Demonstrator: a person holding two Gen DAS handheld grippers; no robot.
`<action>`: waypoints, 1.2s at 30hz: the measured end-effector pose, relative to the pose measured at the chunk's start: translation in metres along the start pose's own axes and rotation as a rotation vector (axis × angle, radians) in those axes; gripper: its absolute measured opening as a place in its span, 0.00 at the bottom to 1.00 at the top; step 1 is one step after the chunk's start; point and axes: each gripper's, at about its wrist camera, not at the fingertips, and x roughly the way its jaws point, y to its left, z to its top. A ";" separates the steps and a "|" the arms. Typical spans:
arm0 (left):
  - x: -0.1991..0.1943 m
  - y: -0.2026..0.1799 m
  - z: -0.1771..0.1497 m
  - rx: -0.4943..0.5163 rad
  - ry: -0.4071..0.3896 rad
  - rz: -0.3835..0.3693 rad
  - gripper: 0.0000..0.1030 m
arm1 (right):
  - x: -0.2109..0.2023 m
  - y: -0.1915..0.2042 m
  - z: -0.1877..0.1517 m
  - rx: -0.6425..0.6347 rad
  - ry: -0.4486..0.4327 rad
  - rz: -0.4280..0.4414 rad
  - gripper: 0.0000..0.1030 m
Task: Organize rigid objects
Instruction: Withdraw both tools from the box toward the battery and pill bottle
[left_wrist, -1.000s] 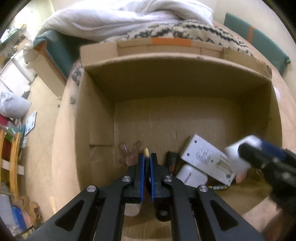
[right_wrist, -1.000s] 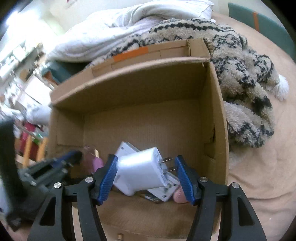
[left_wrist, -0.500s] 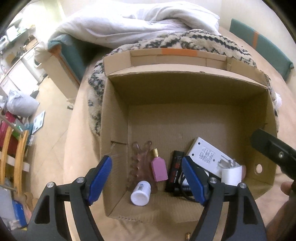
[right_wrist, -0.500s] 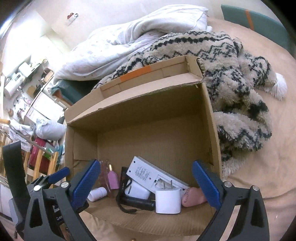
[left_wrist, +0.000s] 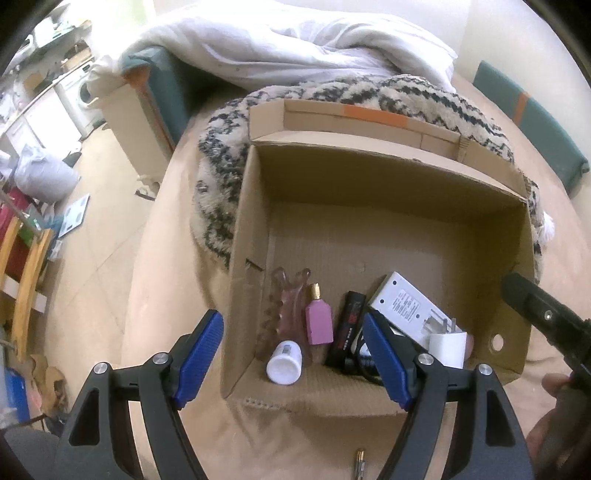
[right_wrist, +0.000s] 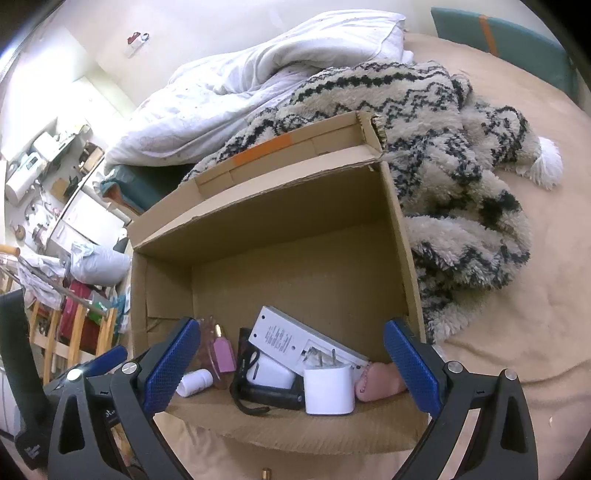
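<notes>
An open cardboard box (left_wrist: 369, 177) (right_wrist: 266, 206) lies on the bed. Inside it lie a pink perfume bottle (left_wrist: 318, 319) (right_wrist: 224, 354), a clear pink hair clip (left_wrist: 284, 306), a small white bottle (left_wrist: 284, 363) (right_wrist: 194, 382), a black device (left_wrist: 349, 325), a flat white charger (left_wrist: 404, 306) (right_wrist: 291, 338) and a white plug adapter (left_wrist: 448, 349) (right_wrist: 328, 389) standing with its prongs up. My left gripper (left_wrist: 293, 363) hangs open above the box's near left corner, holding nothing. My right gripper (right_wrist: 291, 369) stands wide open over the near wall, empty.
A black-and-cream shaggy blanket (right_wrist: 443, 147) wraps the box's back and right side, with a white duvet (left_wrist: 295, 44) behind. A small brass-tipped item (left_wrist: 359, 463) lies on the beige sheet in front of the box. The bed edge and floor clutter (left_wrist: 55, 206) are to the left.
My left gripper opened, let the pink bottle go into the box and drew back upward. My right gripper opened wide and dropped the white adapter, which now stands in the box.
</notes>
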 end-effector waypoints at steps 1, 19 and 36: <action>-0.002 0.001 -0.001 -0.001 -0.001 0.006 0.73 | -0.002 0.001 -0.001 -0.004 -0.002 -0.002 1.00; -0.028 0.014 -0.053 0.016 0.027 -0.040 0.73 | -0.025 0.007 -0.046 -0.057 0.055 -0.010 1.00; 0.033 -0.024 -0.133 0.101 0.308 -0.088 0.73 | -0.007 -0.006 -0.081 0.009 0.175 -0.087 1.00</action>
